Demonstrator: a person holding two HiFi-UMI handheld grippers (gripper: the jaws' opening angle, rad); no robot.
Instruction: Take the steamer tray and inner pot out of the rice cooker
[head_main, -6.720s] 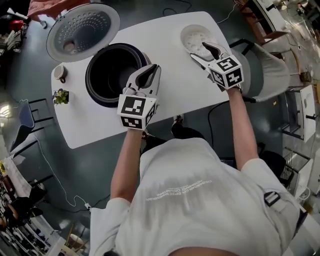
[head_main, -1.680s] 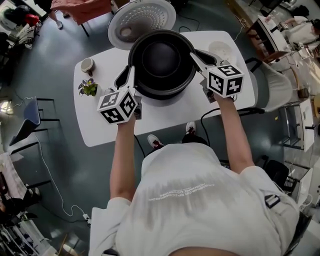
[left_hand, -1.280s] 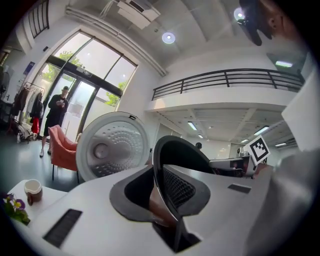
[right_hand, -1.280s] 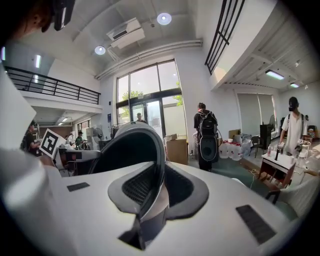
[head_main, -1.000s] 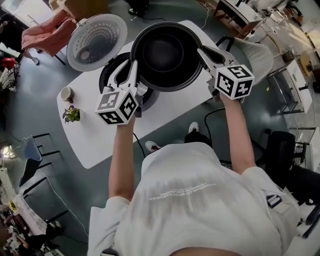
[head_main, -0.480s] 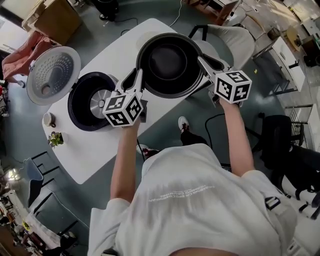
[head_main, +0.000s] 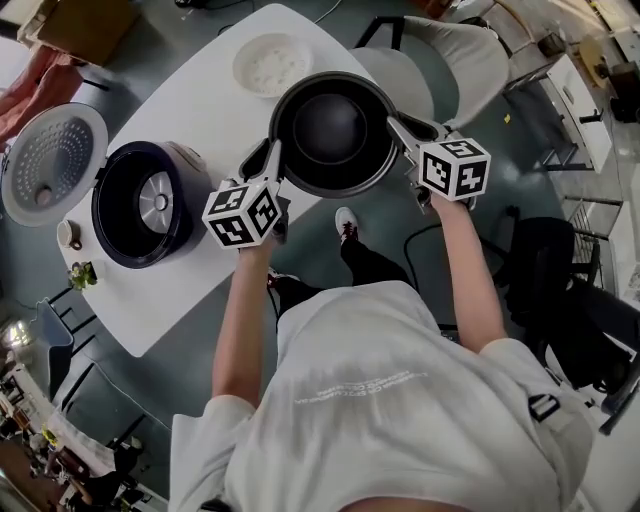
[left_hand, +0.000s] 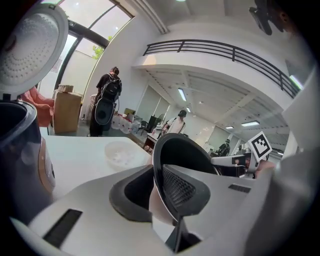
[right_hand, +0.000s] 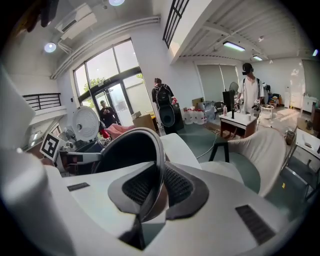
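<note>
Grip first: my left gripper (left_hand: 161, 189) is clamped on the rim of the inner pot (head_main: 330, 128), with one pad inside the wall and the other outside it. My right gripper (right_hand: 159, 186) is clenched the same way on the opposite side of the rim. In the head view the left gripper (head_main: 270, 155) and the right gripper (head_main: 396, 123) sit at either side of the pot. The dark, bare inside of the pot faces up at me between them. The pot is out of the rice cooker (head_main: 108, 222) and appears over the near edge of the white table (head_main: 195, 105). I cannot tell whether its base touches the top. The cooker stands to the left of the pot, well apart from it, its well open and its lid (head_main: 48, 160) swung back. The steamer tray (head_main: 272, 63) lies flat on the table just beyond the pot. A small cup (head_main: 68, 233) and a little potted plant (head_main: 82, 273) sit at the table's left end. A pale chair (head_main: 455, 60) stands off its right end.
</note>
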